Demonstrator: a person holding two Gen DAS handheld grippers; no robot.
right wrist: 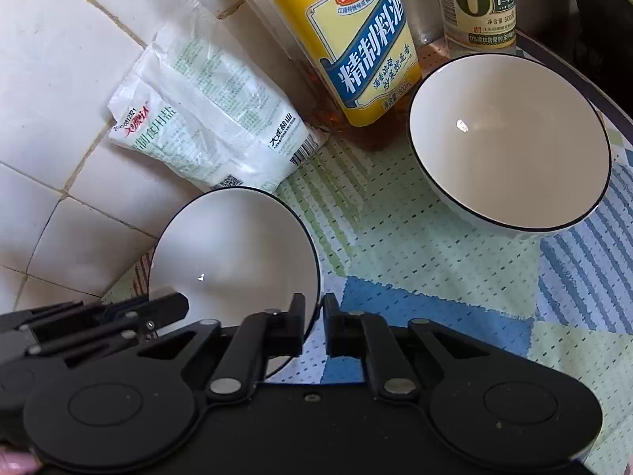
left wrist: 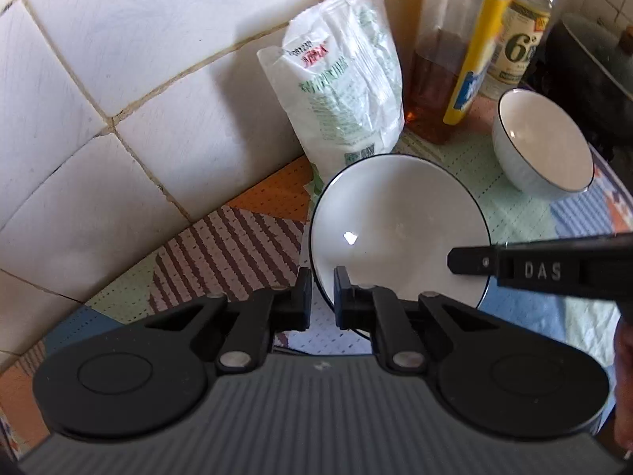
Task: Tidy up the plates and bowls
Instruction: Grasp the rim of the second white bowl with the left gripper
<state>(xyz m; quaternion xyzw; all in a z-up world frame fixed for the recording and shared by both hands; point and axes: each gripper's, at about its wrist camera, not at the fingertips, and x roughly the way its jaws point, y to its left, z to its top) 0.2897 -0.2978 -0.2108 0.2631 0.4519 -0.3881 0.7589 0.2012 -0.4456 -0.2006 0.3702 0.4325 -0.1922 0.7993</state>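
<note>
A white bowl with a thin black rim (left wrist: 399, 229) (right wrist: 237, 253) is held tilted above the patterned mat. My left gripper (left wrist: 321, 301) is shut on its near-left rim. My right gripper (right wrist: 314, 328) is shut on its right rim and shows in the left wrist view (left wrist: 470, 261) reaching in from the right. The left gripper also shows at the left edge of the right wrist view (right wrist: 166, 308). A second white black-rimmed bowl (left wrist: 542, 146) (right wrist: 510, 146) stands on the mat to the right, apart from both grippers.
A white salt bag (left wrist: 340, 91) (right wrist: 205, 130) leans on the tiled wall (left wrist: 118, 79). A yellow-labelled cooking wine bottle (left wrist: 455, 63) (right wrist: 356, 47) and a vinegar bottle (left wrist: 518, 51) (right wrist: 478, 4) stand behind the bowls. A dark pot (left wrist: 593, 63) is at the far right.
</note>
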